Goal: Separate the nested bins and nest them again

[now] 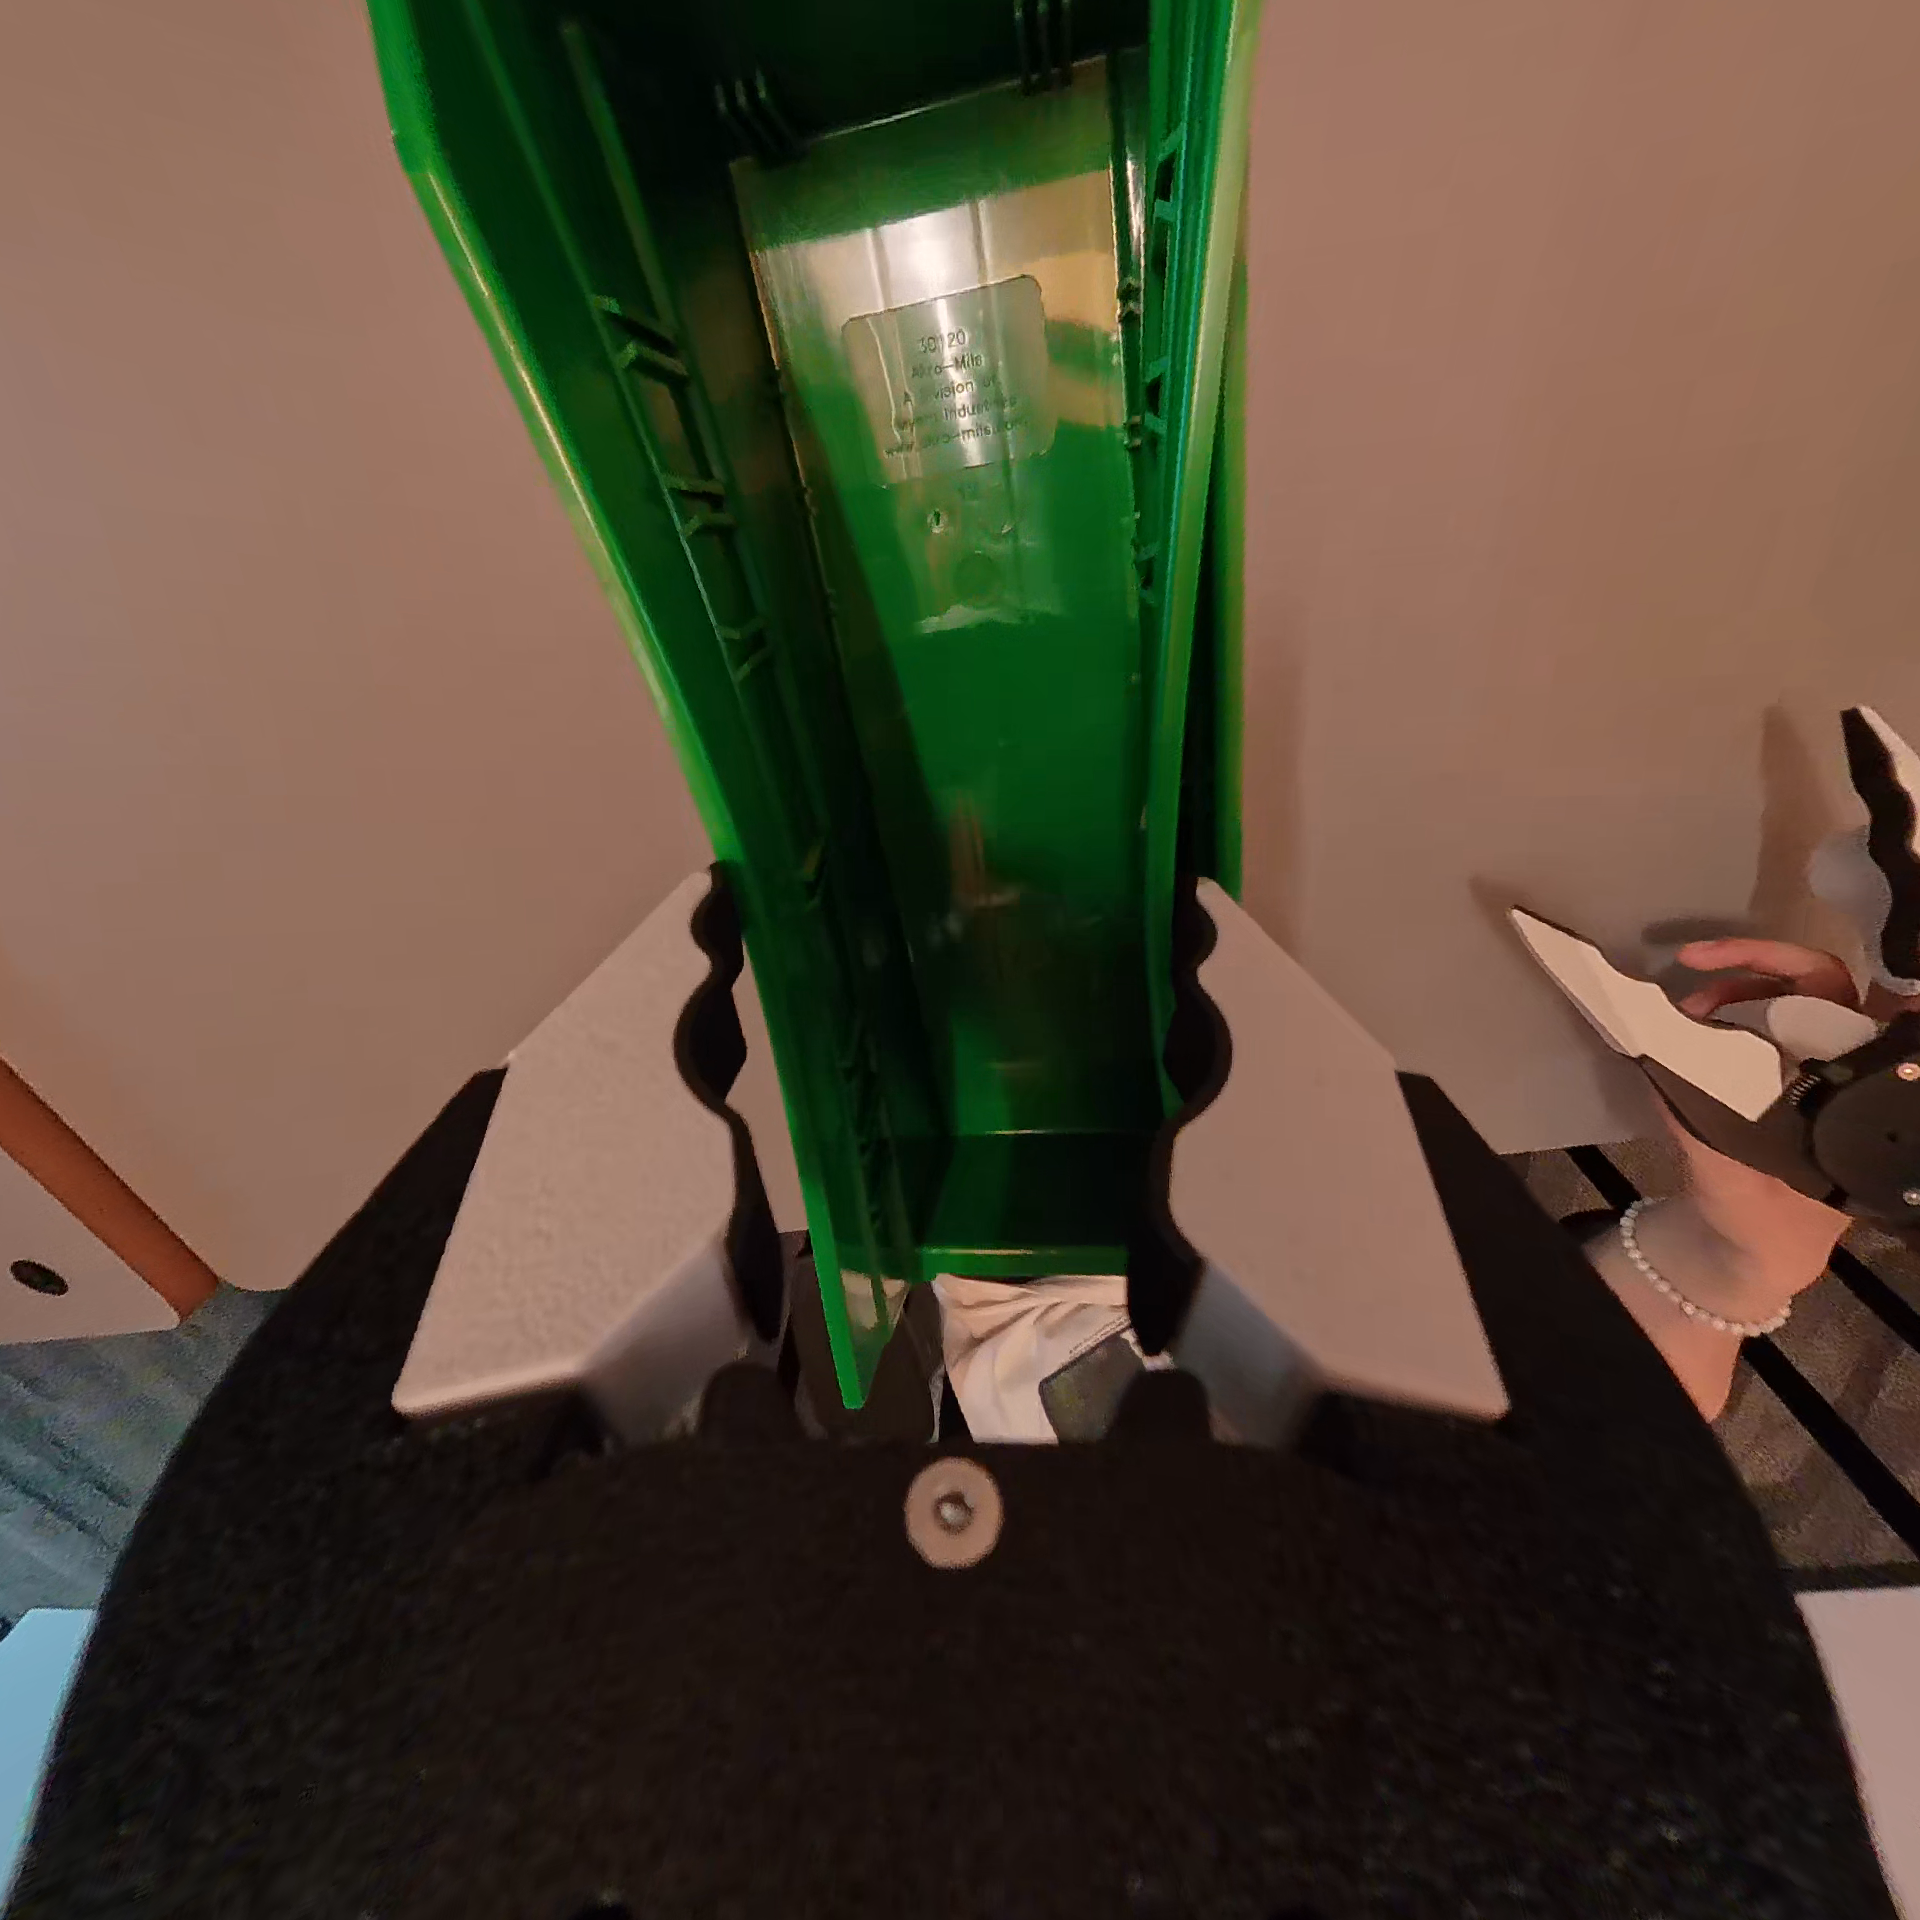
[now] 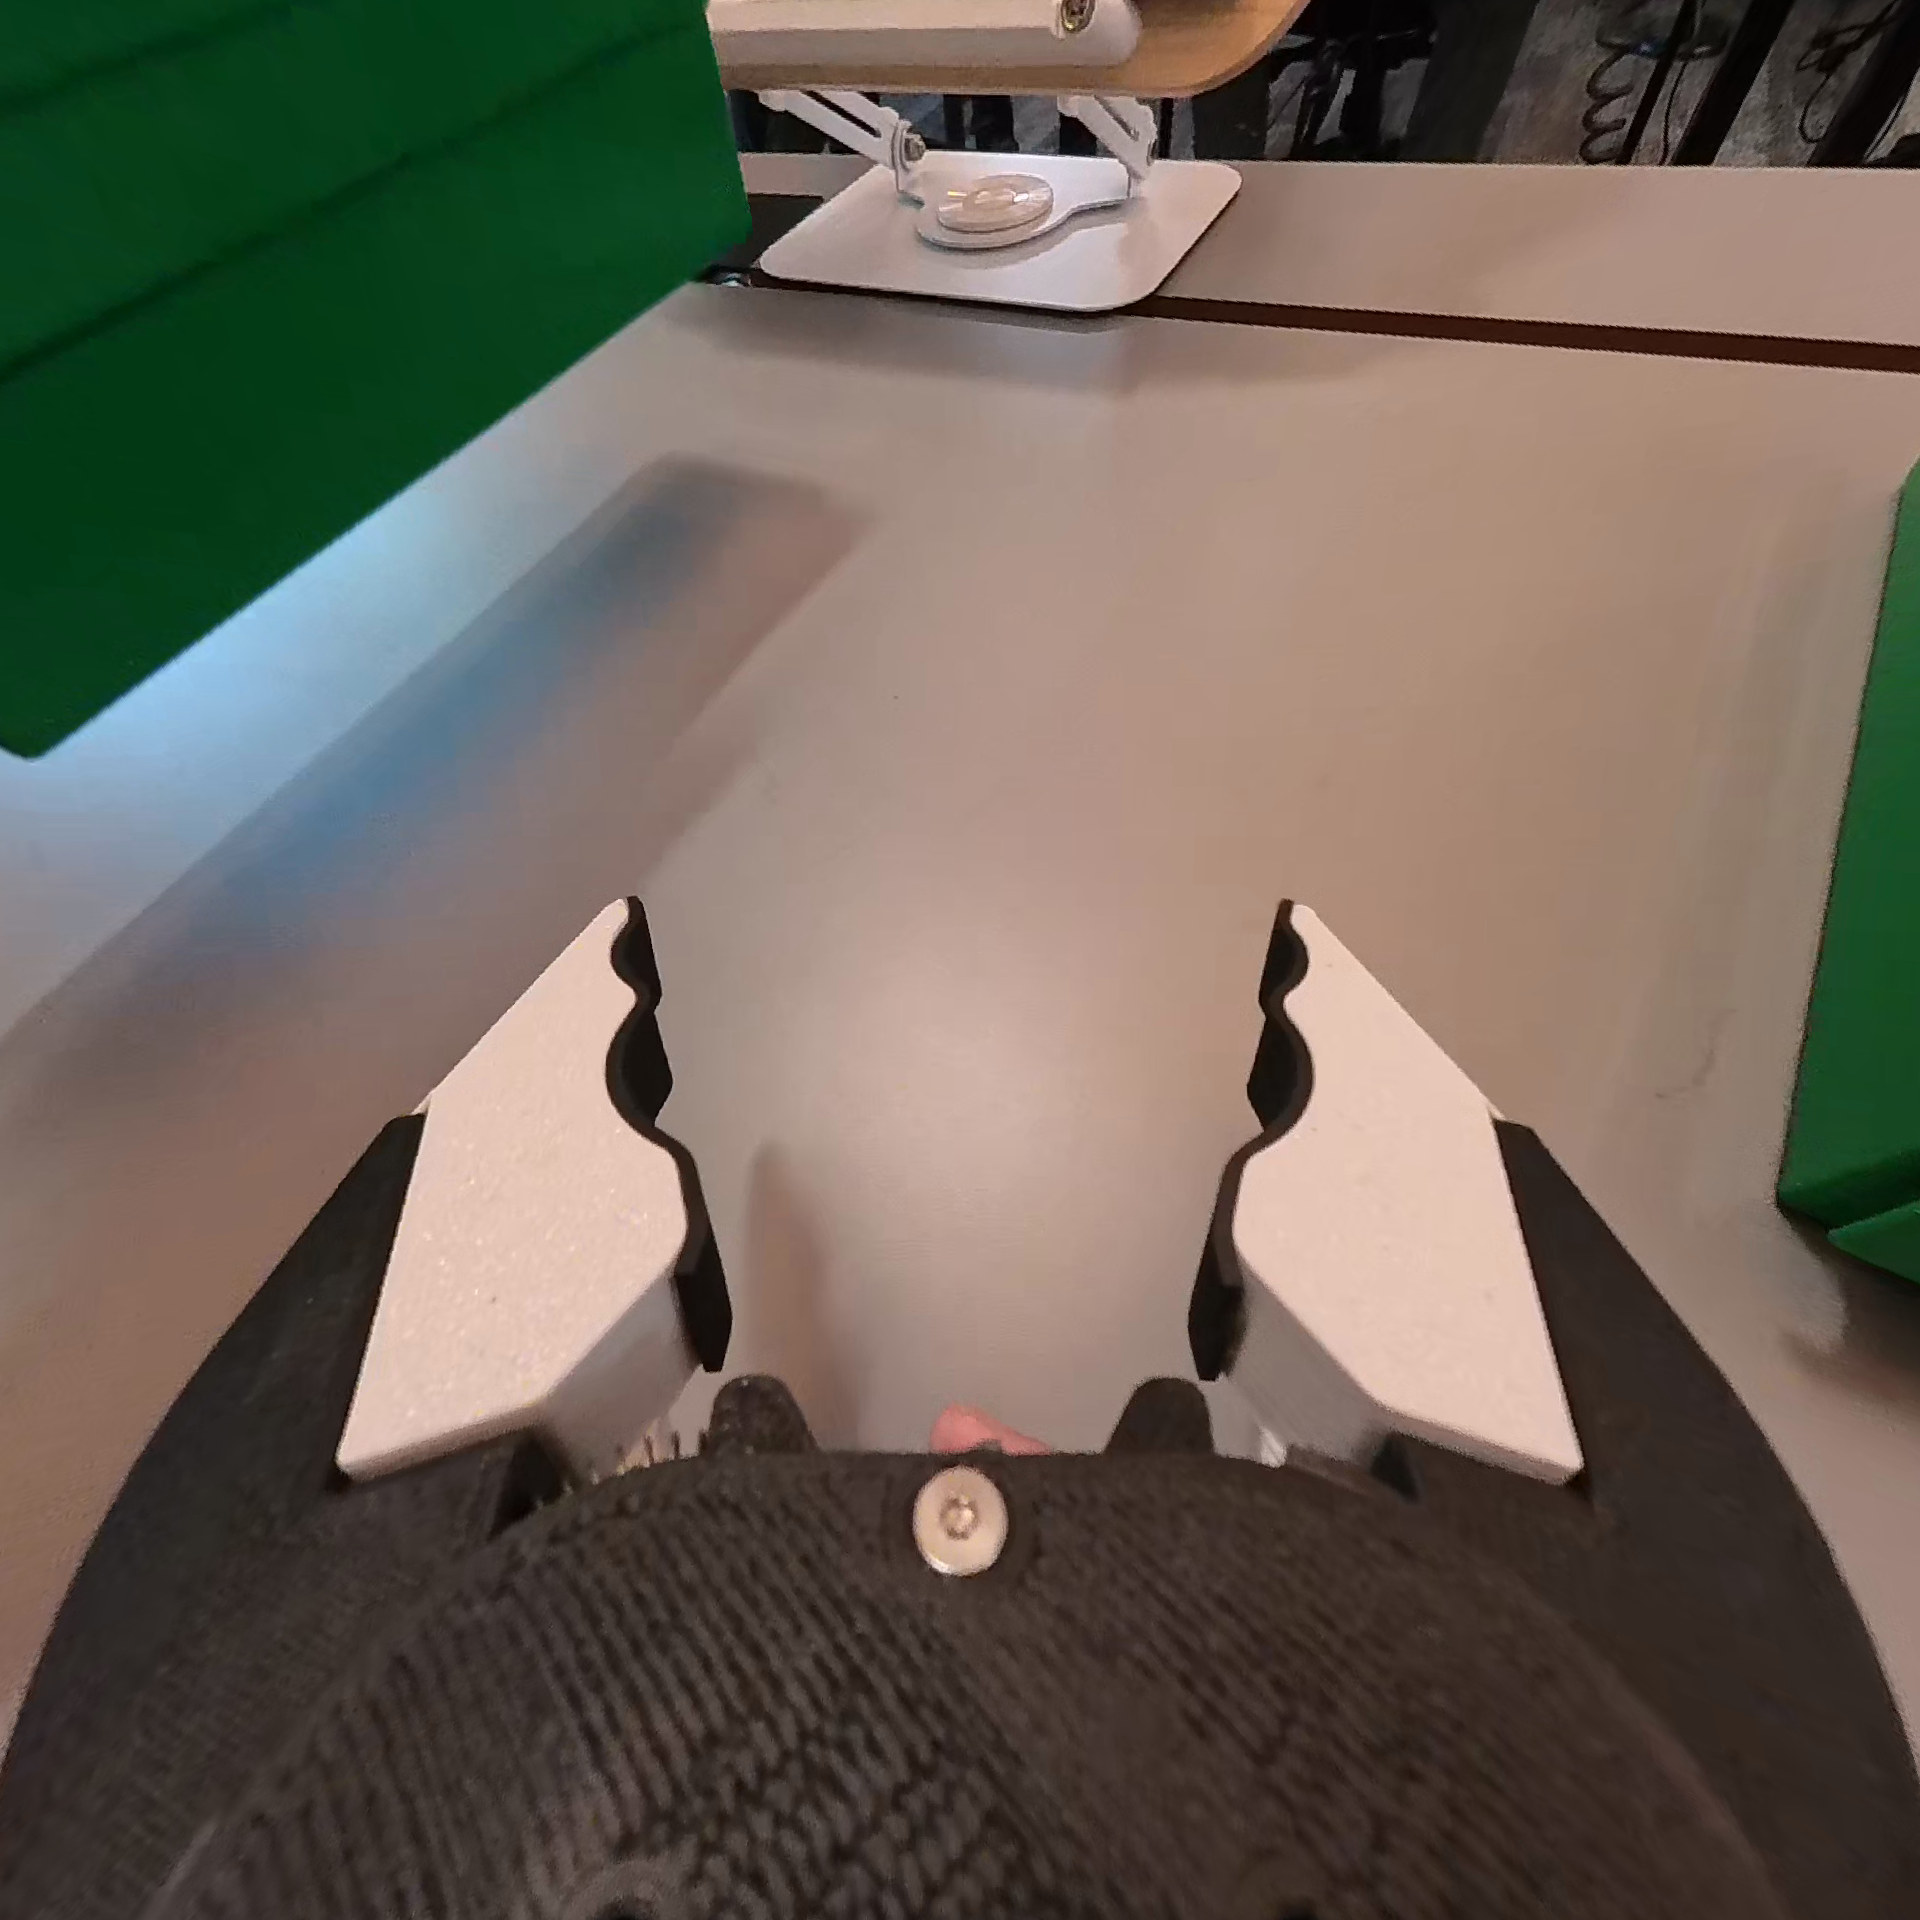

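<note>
The green bin [image 1: 966, 644] in the left hand-held gripper [image 1: 961, 1091] ran off the top edge, so its far end was cut off. In the right wrist view a second green bin [image 2: 1860, 883] was cropped by the right edge, and a stand [image 2: 997, 223] on the desk [image 2: 1039, 675] lost its top.

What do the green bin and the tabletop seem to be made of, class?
Bin: likely moulded plastic, glossy; thin ribbed walls and bright reflections inside. Tabletop: smooth grey surface, maybe laminate, with a soft sheen; its core is not visible.
</note>
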`<state>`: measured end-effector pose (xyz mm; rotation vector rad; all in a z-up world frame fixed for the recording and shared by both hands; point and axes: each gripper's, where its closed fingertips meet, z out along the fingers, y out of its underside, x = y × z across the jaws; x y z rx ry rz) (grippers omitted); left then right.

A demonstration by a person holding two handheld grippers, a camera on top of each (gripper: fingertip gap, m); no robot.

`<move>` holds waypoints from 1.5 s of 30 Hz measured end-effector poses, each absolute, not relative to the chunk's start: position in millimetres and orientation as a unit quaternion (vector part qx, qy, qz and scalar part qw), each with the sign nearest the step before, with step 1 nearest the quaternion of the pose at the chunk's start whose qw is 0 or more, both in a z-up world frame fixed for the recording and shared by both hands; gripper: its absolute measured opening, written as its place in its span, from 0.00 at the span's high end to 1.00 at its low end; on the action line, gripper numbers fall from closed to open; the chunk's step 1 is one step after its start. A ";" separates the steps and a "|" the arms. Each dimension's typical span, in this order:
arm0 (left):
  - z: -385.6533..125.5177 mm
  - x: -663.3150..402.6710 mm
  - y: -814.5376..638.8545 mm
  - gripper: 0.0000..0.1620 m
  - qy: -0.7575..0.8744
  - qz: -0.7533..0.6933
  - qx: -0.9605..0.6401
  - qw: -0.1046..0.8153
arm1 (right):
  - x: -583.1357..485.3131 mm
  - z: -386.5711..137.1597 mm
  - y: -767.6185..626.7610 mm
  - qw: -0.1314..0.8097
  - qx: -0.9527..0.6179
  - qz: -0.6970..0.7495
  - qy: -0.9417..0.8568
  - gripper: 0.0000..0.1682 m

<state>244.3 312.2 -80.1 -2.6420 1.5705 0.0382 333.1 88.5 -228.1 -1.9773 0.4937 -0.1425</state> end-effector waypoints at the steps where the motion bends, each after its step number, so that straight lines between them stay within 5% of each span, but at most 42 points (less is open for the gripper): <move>1: -83.3 244.5 310.8 0.49 0.511 0.013 -0.859 0.028 | 333.8 -228.1 87.9 0.522 -0.825 -0.060 0.207 0.32; 17: -61.8 249.5 310.4 0.52 0.521 0.020 -0.852 0.041 | 337.4 -228.8 84.8 0.523 -0.823 -0.055 0.215 0.32; 26: -93.1 239.7 308.8 0.52 0.522 0.027 -0.852 0.013 | 338.3 -228.1 83.5 0.523 -0.823 -0.056 0.215 0.32; 45: -36.0 234.6 323.1 0.51 0.519 0.038 -0.852 0.057 | 331.1 -227.8 87.7 0.520 -0.828 -0.056 0.203 0.32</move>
